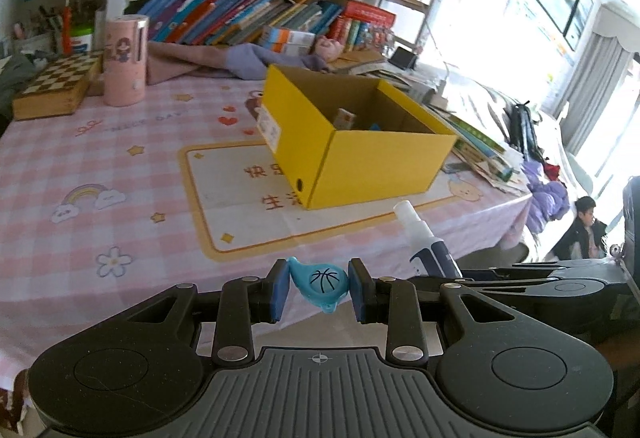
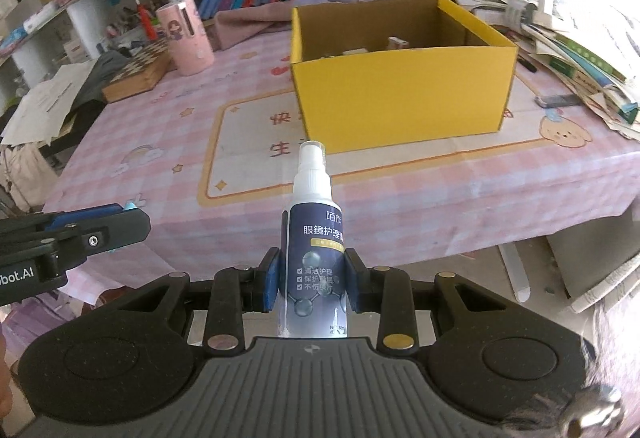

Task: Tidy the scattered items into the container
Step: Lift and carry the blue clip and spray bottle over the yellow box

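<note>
My left gripper is shut on a small blue drop-shaped toy with a basketball print, held over the table's near edge. My right gripper is shut on a spray bottle with a dark blue label and white nozzle, nozzle pointing away toward the box. That spray bottle also shows at the right of the left wrist view. The open yellow cardboard box stands on the pink checked tablecloth ahead, with a few small items inside. The left gripper appears at the left of the right wrist view.
A pink cylindrical holder and a chessboard box stand at the far left. Piles of books and papers crowd the table's right side. A purple cloth lies behind the box. A person sits beyond the table's right.
</note>
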Action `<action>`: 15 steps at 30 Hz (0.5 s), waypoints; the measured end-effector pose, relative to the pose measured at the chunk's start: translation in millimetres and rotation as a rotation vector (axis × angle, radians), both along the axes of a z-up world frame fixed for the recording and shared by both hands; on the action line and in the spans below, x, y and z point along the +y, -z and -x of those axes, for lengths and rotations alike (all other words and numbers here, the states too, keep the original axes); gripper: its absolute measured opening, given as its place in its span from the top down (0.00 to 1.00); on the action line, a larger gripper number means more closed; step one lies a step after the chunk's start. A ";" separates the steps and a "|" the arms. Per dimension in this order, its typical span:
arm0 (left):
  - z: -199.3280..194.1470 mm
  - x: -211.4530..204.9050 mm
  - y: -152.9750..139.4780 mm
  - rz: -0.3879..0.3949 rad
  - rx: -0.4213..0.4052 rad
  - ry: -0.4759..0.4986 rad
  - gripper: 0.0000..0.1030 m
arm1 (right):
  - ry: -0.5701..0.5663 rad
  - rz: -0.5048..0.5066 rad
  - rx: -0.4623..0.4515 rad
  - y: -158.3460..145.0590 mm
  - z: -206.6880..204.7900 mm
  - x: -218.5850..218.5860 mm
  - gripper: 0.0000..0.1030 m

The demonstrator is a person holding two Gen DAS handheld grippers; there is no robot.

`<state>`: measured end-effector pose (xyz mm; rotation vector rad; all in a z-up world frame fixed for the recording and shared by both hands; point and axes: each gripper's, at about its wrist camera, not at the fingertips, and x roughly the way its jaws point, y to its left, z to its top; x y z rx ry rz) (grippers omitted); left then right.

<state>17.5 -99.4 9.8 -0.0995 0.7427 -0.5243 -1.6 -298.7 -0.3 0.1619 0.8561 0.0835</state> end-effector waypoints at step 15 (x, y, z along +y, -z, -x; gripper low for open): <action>-10.3 -35.2 -0.3 0.001 -0.003 0.078 0.71 | 0.071 0.002 -0.001 -2.6 4.9 -31.9 0.70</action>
